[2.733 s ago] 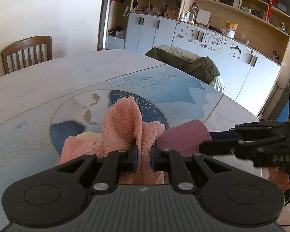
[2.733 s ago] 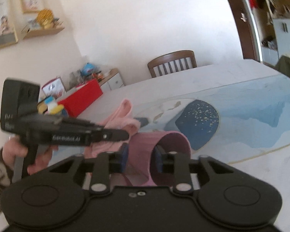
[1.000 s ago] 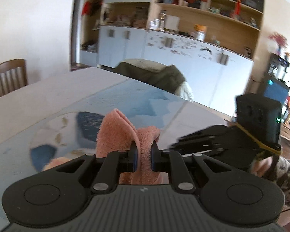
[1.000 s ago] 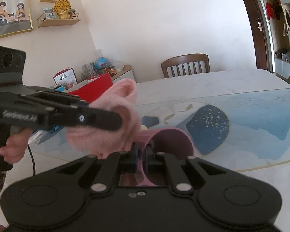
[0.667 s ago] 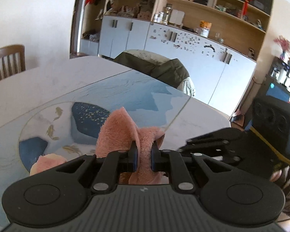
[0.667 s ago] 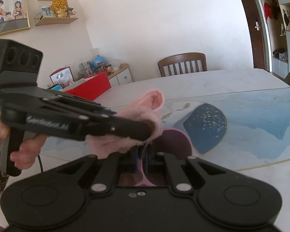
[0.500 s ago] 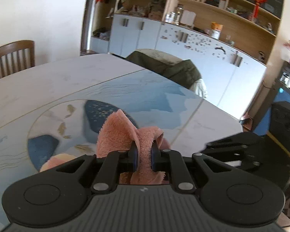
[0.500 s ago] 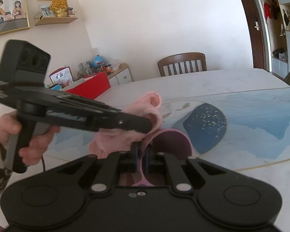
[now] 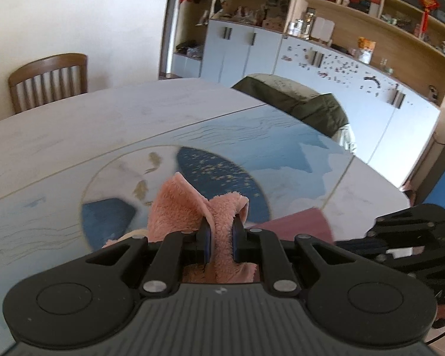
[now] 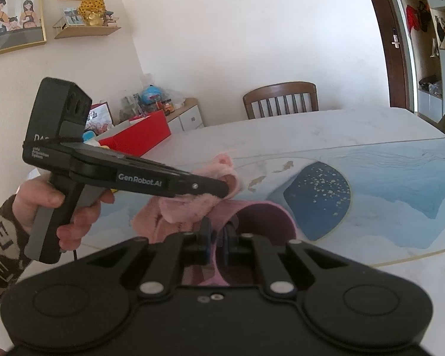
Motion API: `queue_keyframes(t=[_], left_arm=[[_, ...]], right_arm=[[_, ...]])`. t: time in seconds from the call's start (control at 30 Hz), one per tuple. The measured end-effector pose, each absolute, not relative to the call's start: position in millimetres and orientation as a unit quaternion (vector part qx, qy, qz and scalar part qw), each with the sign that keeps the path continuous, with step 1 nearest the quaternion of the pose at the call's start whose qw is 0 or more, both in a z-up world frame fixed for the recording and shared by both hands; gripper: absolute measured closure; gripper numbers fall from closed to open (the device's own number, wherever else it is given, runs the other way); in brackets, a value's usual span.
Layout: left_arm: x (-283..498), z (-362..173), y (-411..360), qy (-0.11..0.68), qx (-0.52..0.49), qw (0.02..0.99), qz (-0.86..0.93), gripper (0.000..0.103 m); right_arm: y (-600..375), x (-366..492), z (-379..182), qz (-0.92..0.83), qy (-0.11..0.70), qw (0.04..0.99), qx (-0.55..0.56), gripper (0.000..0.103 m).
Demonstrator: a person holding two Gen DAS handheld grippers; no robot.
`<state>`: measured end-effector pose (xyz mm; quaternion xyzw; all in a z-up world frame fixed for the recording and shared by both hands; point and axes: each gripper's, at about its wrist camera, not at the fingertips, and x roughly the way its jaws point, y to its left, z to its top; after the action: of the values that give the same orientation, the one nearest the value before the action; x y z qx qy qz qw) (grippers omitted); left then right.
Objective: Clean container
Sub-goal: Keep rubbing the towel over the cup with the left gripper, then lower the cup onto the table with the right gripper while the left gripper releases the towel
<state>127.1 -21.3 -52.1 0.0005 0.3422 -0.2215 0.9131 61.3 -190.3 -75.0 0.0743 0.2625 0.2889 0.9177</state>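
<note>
Left wrist view, foreground: the left gripper (image 9: 220,238) has its 2 fingers drawn close together on a fold of fluffy pink cloth (image 9: 190,210), which stands up between and above the blue pads and spills down behind them. Just right of the cloth lies the mauve wall of the container (image 9: 293,225), partly blurred; its far end meets the black frame of the right gripper (image 9: 406,246) at the right edge.

Right wrist view, foreground: the right gripper (image 10: 216,241) is narrowed onto the near rim of the container (image 10: 264,222), 1 finger outside the wall and 1 inside. The container is a mauve cup held on its side above the table (image 10: 341,136), its dark opening facing away from the camera. The pink cloth (image 10: 190,207) bunches against the container's left rim and outer wall; whether any of it reaches inside cannot be told. The left gripper (image 10: 222,188) enters from the left, tips buried in the cloth, held by a hand (image 10: 59,204) in a patterned sleeve.

Middle distance: the table top carries a blue and white painted design with a dark blue disc (image 10: 317,198).

Background: 1 wooden chair (image 10: 280,98) stands at the table's far edge, a red box (image 10: 139,135) sits on a low cabinet at left, and framed pictures hang on the wall. The left wrist view shows white cupboards and open shelves (image 9: 370,9).
</note>
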Motion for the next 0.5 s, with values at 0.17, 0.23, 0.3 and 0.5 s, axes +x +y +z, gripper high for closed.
queue_keyframes(t=[0.17,0.23,0.3,0.5], left_arm=[[117.0,-41.9,-0.8,0.335,-0.026,0.916,-0.218,0.090],[104.7,-28.6,0.8,0.317,-0.043,0.914,-0.251,0.090],[92.6,-18.3,-6.6,0.305,-0.052,0.904,-0.294,0.090],[84.8,-22.5,-45.3,0.315,-0.027,0.885,-0.341,0.090]], right_arm=[[-190.6,63.0,-75.0,0.281,0.266,0.920,0.069,0.096],[-191.6,62.8,-76.0,0.280,0.267,0.919,0.071,0.096],[-192.0,62.7,-76.5,0.281,0.267,0.919,0.072,0.096],[-187.8,62.2,-74.6,0.284,0.264,0.919,0.063,0.096]])
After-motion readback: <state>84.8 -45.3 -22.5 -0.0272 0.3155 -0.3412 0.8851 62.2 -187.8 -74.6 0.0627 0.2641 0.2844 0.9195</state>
